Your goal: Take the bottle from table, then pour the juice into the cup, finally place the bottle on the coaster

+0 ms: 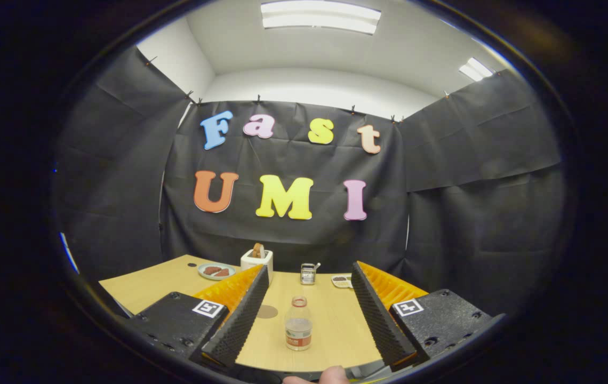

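A small clear bottle [298, 324] with a red-and-white label stands upright on the wooden table [330, 320], uncapped at the neck. My gripper [309, 272] is open, its two black ridged fingers [240, 320] spread wide to either side of the bottle without touching it. A round brown coaster [266, 311] lies flat on the table just left of the bottle, close to the left finger. A small metal cup [308, 273] with something sticking out of it stands farther back, beyond the bottle.
At the table's far side stand a white toaster [257, 258] with bread in it, a plate [216, 271] of reddish food to its left, and a small dish [342, 280] near the right finger. A fingertip [330, 376] shows beneath the gripper.
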